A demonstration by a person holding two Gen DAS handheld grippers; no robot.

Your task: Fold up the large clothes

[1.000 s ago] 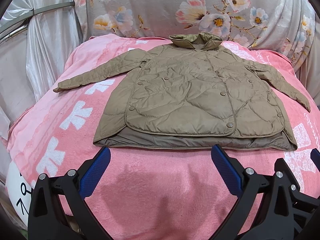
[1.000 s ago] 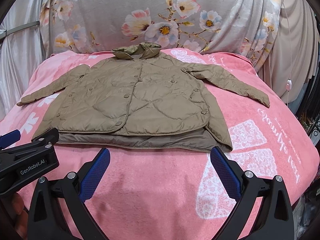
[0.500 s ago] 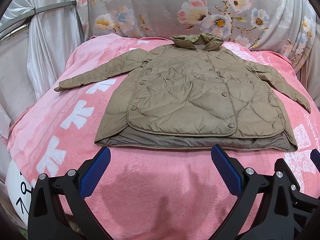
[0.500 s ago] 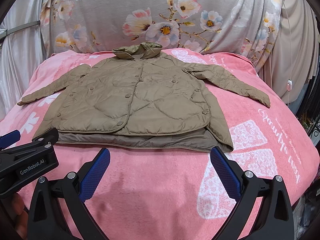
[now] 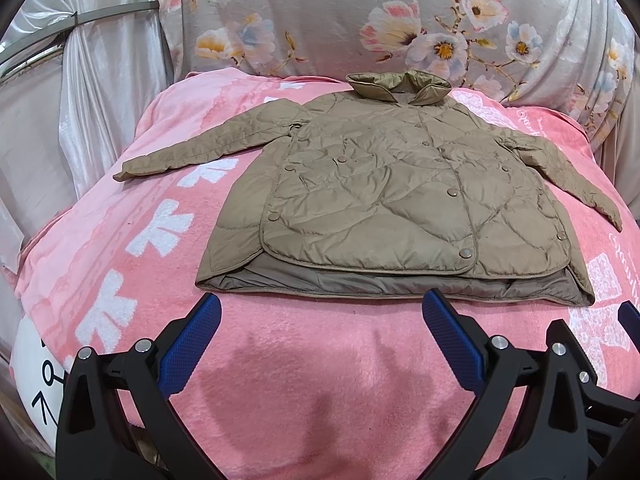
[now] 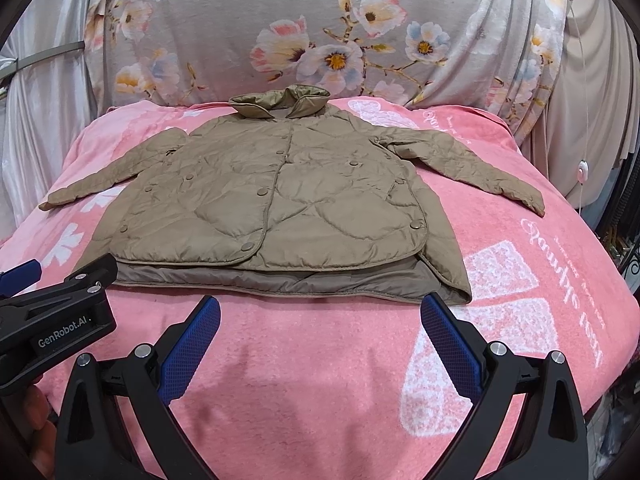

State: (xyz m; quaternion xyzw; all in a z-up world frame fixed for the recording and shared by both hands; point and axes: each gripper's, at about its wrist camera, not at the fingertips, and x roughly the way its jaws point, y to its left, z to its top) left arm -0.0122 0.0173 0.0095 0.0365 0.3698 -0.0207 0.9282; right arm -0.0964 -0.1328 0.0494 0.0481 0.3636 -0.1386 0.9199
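- Left wrist view: a tan quilted jacket [image 5: 384, 196] lies flat and face up on a pink fleece blanket [image 5: 304, 360], buttoned, with its collar [image 5: 400, 86] at the far end and its hem nearest the camera.
- Its left-hand sleeve [image 5: 208, 148] stretches out sideways across white cross marks printed on the blanket; the other sleeve [image 5: 568, 172] slopes down toward the right edge.
- Below the quilted front panel a strip of smooth lining [image 5: 380, 284] shows along the hem.
- The left gripper [image 5: 320, 330] hangs just short of the hem, its jaws spread wide and holding nothing; the blue pads [image 5: 188, 344] stand well apart over bare blanket.
- At the lower right edge part of the right gripper's black frame and a blue tip [image 5: 630, 316] come into view.
- A grey floral cloth [image 5: 360, 20] drapes behind the blanket, with pale satin curtain [image 5: 80, 80] to the left.

- Right wrist view: the same jacket [image 6: 280, 204] lies in the middle of the blanket [image 6: 320, 360], collar [image 6: 280, 104] far, hem near, both sleeves spread outward.
- The right gripper [image 6: 320, 330] also sits just before the hem, jaws released and wide, nothing between the blue pads [image 6: 450, 344].
- The left gripper [image 6: 56, 312] shows at the left edge, a black body marked "GenRobot.AI" overlapping the jacket's near left hem corner in this view; whether it touches the fabric cannot be told.
- A person's hand [image 6: 40, 420] shows under that body at the lower left.
- White lettering and a white block print [image 6: 500, 320] mark the blanket to the right of the jacket.
- A thin cord with a small white switch [image 6: 582, 172] hangs by the beige curtain at the right.
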